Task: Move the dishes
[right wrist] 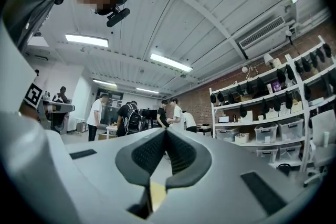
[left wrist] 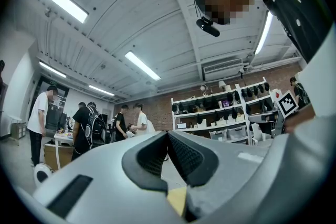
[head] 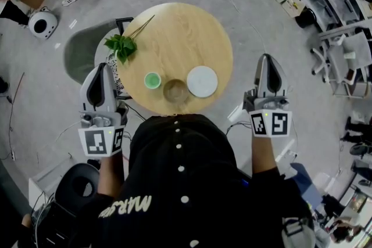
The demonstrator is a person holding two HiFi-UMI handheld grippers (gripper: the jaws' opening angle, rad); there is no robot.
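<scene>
- I see my left hand-held gripper [head: 104, 68] off the near-left edge of the round light-wood bench [head: 180, 32]. In its own view, its jaws are pressed together with nothing between them.
- My right hand-held gripper [head: 268, 60] is off the bench's right side, well apart from the dishes, and its jaws are likewise closed on nothing.
- Three dishes sit in a row along the near edge of the bench.
- The small green round bowl [head: 152, 80] is at the left.
- The clear glass bowl [head: 175, 91] is in the middle, slightly nearer me.
- The white round plate [head: 202, 81] is at the right, just beside the glass bowl.
- A leafy green sprig [head: 121, 45] lies at the bench's left edge, farther away than the dishes.
</scene>
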